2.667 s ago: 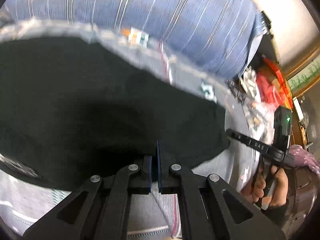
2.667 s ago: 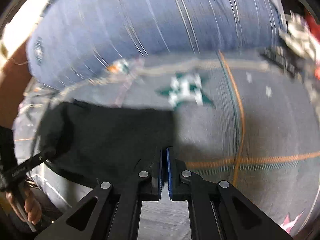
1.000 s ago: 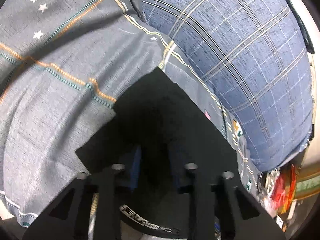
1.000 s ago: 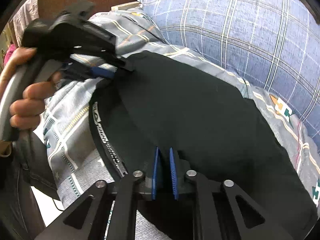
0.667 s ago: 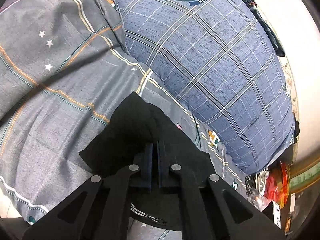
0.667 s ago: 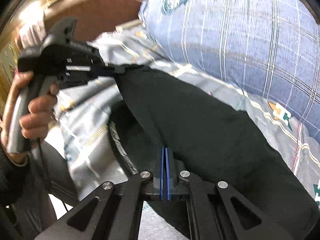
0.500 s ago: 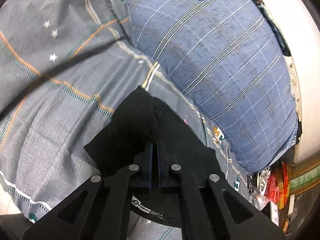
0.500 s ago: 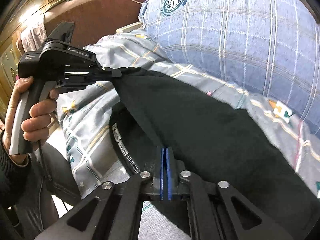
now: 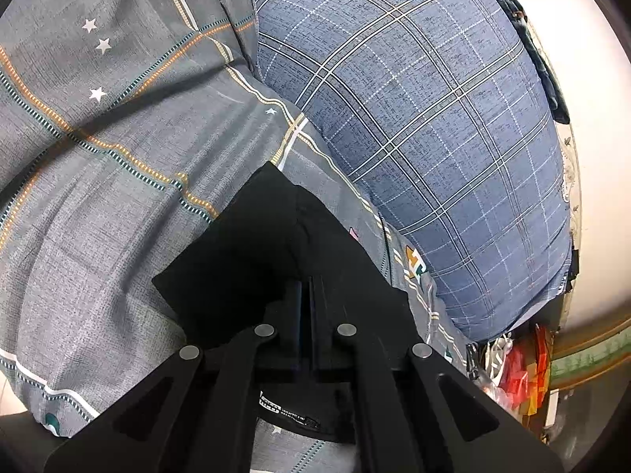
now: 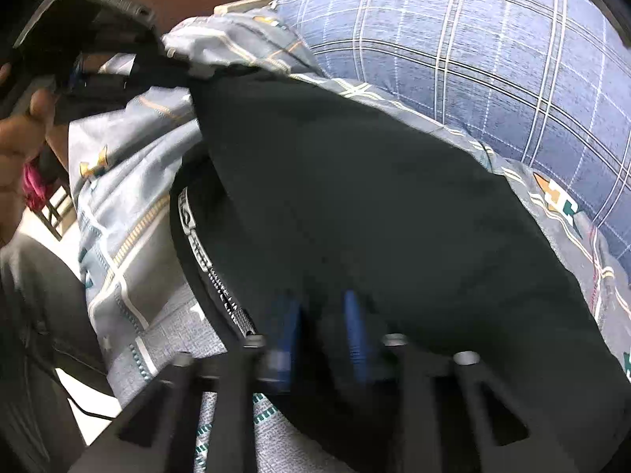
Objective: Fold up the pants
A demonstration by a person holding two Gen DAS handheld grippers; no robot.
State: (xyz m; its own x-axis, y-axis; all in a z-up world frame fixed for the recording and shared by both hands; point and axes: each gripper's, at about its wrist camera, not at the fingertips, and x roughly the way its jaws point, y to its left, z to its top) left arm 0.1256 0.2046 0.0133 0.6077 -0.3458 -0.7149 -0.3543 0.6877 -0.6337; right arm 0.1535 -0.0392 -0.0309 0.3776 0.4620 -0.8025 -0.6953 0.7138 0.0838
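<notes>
The black pants (image 10: 374, 205) lie folded on the grey patterned bedsheet, with a white-lettered waistband (image 10: 205, 260) at their left edge. My left gripper (image 9: 305, 295) is shut on a corner of the pants (image 9: 256, 244) and holds it just above the sheet. It also shows in the right wrist view (image 10: 118, 59), at the pants' far left corner. My right gripper (image 10: 319, 323) is open, its blue pads (image 10: 353, 335) apart over the near edge of the pants.
A large blue plaid pillow (image 9: 426, 118) lies behind the pants. The grey bedsheet (image 9: 98, 177) with orange lines spreads to the left. Red and white clutter (image 9: 524, 370) sits beyond the bed's right end. The bed edge and floor (image 10: 83, 410) are at the lower left.
My right gripper was shut on the near edge of the pants and has now opened. My left gripper stays shut on the corner and has barely moved.
</notes>
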